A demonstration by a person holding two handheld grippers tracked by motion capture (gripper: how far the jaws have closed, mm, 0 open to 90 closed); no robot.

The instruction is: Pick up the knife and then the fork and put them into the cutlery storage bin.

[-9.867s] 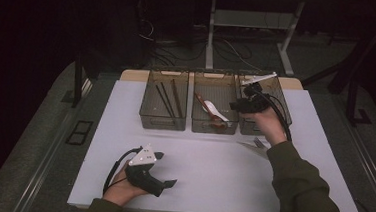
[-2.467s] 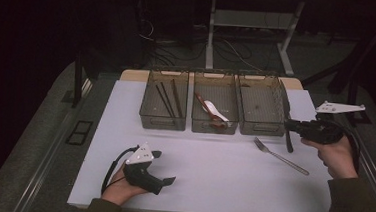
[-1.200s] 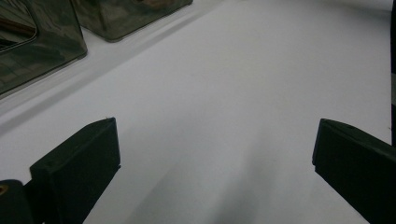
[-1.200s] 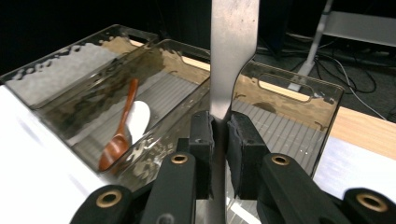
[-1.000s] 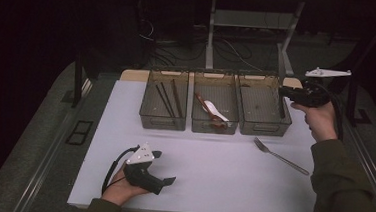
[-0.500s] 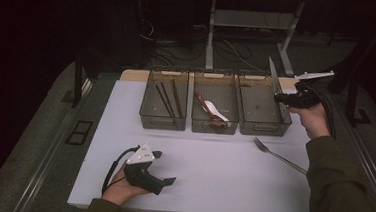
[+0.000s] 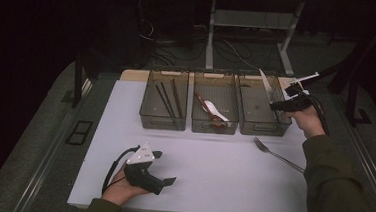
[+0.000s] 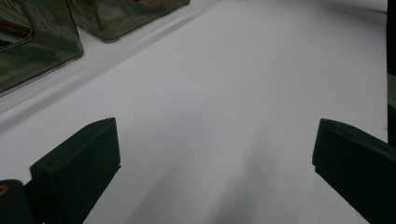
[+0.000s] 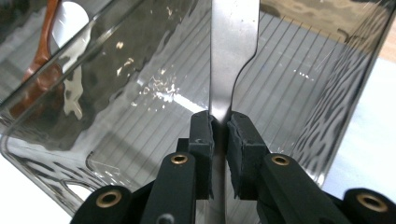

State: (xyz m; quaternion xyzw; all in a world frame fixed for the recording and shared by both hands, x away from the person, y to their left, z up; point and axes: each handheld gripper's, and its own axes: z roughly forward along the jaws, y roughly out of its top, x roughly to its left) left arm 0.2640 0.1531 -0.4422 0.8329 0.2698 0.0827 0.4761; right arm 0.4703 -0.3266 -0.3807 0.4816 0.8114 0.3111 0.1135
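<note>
Black right gripper [image 9: 219,128] clenched on flat silver metal knife [image 9: 232,56] above clear smoky plastic bin [image 7: 263,109]; left gripper [image 8: 210,154] released. No readable writing.

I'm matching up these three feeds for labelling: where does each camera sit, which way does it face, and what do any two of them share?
High view: fixed above the person's side, looking forward and down on the white table; both forearms, the left gripper and the right gripper show.
Left gripper view: rides the left gripper, facing across bare tabletop; its black jaws stand wide apart.
Right gripper view: rides the right gripper, facing into the right smoky clear plastic bin; its jaws clamp a flat silver metal knife.
Shared: high and right gripper views both show the knife and that bin.
</note>
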